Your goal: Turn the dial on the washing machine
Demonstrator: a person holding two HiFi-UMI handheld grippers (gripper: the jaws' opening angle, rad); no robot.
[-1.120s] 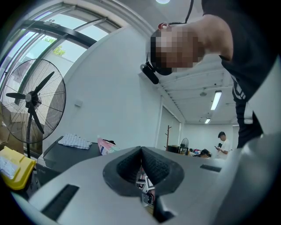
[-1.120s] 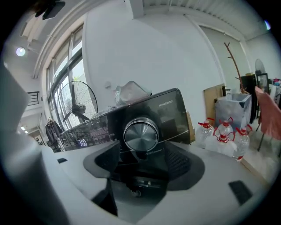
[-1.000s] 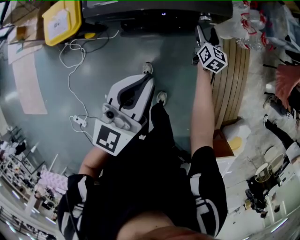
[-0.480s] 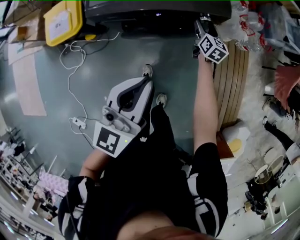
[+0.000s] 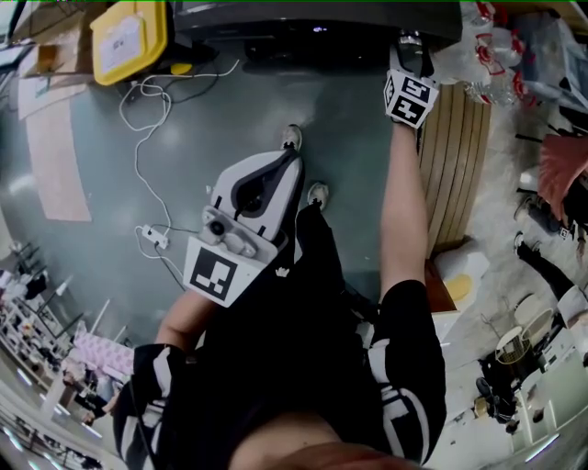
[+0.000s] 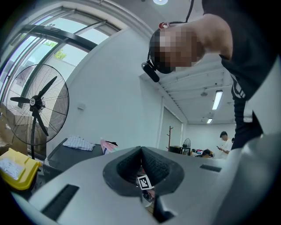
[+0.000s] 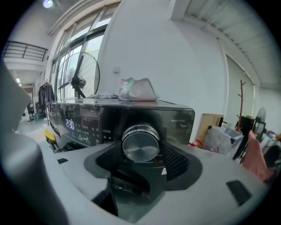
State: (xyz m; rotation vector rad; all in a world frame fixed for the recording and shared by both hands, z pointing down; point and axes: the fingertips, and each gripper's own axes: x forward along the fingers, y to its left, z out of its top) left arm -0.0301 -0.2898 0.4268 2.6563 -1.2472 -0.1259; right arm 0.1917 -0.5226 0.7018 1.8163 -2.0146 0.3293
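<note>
The dark washing machine (image 5: 312,27) stands at the top of the head view, and its lit control panel (image 7: 79,123) fills the right gripper view. A round silver dial (image 7: 140,143) sticks out of that panel. My right gripper (image 5: 409,44) reaches the panel at arm's length. In its own view the right gripper (image 7: 142,153) has the dial between its jaws, which are closing, and a little space still shows beside the pads (image 7: 176,160). My left gripper (image 5: 292,158) hangs by my body, shut and holding nothing. In its own view the left gripper (image 6: 141,151) points up at the room.
A yellow bin (image 5: 129,41) sits left of the machine, and a white cable with a power strip (image 5: 152,237) trails over the grey floor. A slatted wooden board (image 5: 455,156) stands to the right. Folded cloth (image 7: 138,90) lies on the machine's top. A standing fan (image 6: 37,103) is nearby.
My right gripper has moved forward to the machine's panel and its marker cube has turned. The left gripper has stayed where it was.
</note>
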